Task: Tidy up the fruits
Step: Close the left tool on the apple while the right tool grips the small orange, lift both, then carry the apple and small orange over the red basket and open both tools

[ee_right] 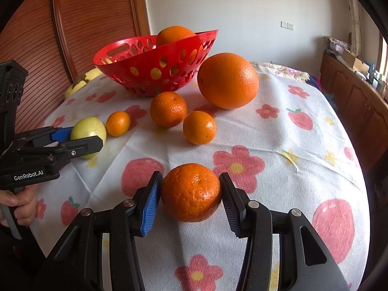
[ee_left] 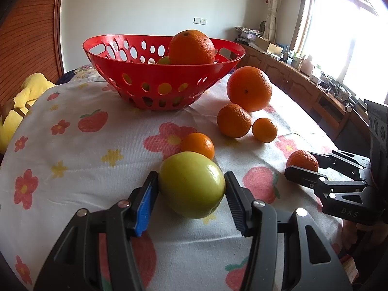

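Green apple [ee_left: 191, 184] pinched in your left gripper [ee_left: 191, 189], mandarin [ee_right: 191, 191] in your right gripper [ee_right: 190, 194]: lift both straight, then lower gently into red basket [ee_left: 145, 82].

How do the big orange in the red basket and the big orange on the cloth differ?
The orange in the basket sits raised on other fruit, poking above the red basket rim; the orange on the cloth rests on the flowered tablecloth. The basket one shows its navel end upward, the cloth one sideways toward the left wrist camera. A mandarin sits close against the cloth one. Both are large, deep orange and ungripped.
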The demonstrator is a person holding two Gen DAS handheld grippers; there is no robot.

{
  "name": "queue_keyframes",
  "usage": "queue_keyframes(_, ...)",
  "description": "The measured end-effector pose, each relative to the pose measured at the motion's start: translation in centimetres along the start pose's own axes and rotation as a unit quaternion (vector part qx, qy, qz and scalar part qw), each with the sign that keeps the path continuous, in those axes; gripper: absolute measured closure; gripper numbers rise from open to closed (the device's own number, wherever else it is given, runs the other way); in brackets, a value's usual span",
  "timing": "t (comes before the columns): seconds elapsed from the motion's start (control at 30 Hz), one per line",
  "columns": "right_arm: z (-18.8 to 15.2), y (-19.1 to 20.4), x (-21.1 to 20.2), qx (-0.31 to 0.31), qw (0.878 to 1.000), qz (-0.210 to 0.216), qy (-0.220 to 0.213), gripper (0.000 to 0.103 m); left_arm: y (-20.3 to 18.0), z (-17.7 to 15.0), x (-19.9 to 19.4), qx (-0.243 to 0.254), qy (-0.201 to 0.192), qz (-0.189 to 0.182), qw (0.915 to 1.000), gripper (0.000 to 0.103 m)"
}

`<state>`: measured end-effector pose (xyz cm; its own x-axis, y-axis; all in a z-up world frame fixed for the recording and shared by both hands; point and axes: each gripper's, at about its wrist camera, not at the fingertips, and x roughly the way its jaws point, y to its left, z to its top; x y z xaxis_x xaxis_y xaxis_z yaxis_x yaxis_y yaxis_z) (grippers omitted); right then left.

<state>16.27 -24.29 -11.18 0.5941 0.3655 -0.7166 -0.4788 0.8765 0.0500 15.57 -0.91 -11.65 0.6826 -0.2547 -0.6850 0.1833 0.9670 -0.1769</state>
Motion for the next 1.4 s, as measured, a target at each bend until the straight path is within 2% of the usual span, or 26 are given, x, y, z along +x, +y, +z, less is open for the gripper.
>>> queue_keyframes(0.53, -0.6, -0.2, -0.7, 0.003, 1.000, 0.002, 0.018, 0.055, -0.1, 0.1, -0.3, 0.005, -0.005, -0.003, 1.0000, 0.050)
queue_keyframes(0.9, -0.1, 0.2, -1.0, -0.009, 1.000, 0.007, 0.013, 0.057, 0.0, 0.7, -1.5, 0.013, -0.023, 0.002, 0.9997, 0.050)
queue_keyframes(1.07, 1.2, 0.2, -1.6, -0.012, 1.000, 0.016, -0.001, 0.057, 0.5, 1.8, -2.6, 0.016, -0.033, -0.003, 0.9993, 0.050)
queue_keyframes(1.4, 6.7, 0.0, -2.5, -0.030, 0.998, 0.028, -0.041, 0.056, 1.6, 6.3, -4.6, 0.035, -0.075, -0.002, 0.9966, 0.050)
